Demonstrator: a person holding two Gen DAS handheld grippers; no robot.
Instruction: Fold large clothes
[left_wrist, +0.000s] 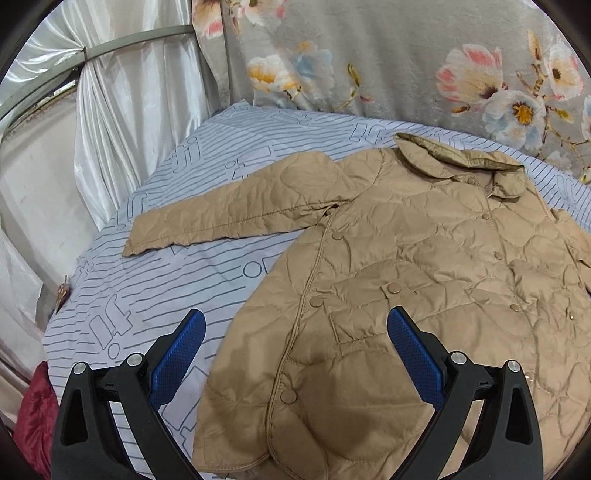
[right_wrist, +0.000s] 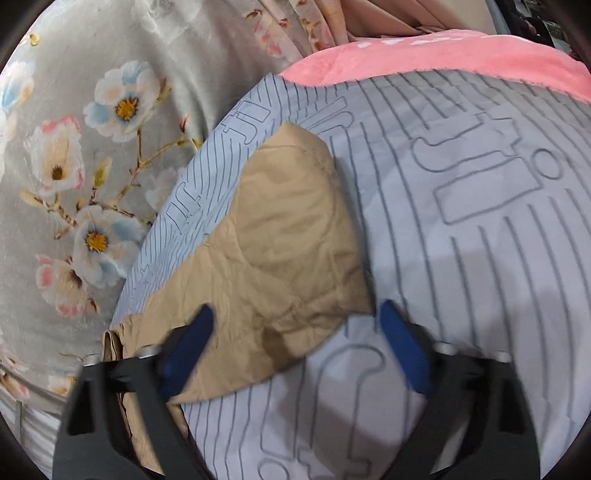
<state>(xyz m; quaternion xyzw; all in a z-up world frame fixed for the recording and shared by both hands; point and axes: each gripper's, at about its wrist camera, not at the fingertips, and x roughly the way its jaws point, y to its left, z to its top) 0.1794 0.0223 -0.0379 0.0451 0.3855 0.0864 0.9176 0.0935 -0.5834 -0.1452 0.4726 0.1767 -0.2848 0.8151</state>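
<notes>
Two views showed one tan quilted jacket spread on a bed.

Through my left wrist camera, the jacket (left_wrist: 406, 258) lay flat and front-up on a pale bedsheet (left_wrist: 155, 295) printed with grey stripes and outlined shapes. Its collar (left_wrist: 461, 162) pointed toward the far edge of the bed, and one sleeve (left_wrist: 229, 214) stretched out to the left across the sheet. A row of snap buttons ran down the front, and a pocket flap (left_wrist: 384, 288) sat low on the chest. My left gripper (left_wrist: 295, 354) hung above the lower part of the jacket with its blue-padded fingers (left_wrist: 177, 354) spread wide, holding nothing; the left finger was over bare sheet, the right over the jacket. Behind the bed hung a grey cloth with flowers (left_wrist: 443, 74), beside a shiny white curtain (left_wrist: 129, 110) tied back with a band. Something dark red (left_wrist: 33, 406) showed at the lower left edge.

Through my right wrist camera, slightly blurred, the jacket's other sleeve (right_wrist: 280, 236) lay on the same striped bedsheet (right_wrist: 461, 258), running away from me and up toward the far edge. My right gripper (right_wrist: 295, 350) stood open around the near end of that sleeve: the left finger (right_wrist: 192, 350) was over the tan cloth, the right finger (right_wrist: 402, 347) just past its edge above the sheet. The pads were not pressing on anything. The flowered cloth (right_wrist: 92, 166) filled the left side, and a pink blanket (right_wrist: 443, 59) lay across the far end of the bed.
</notes>
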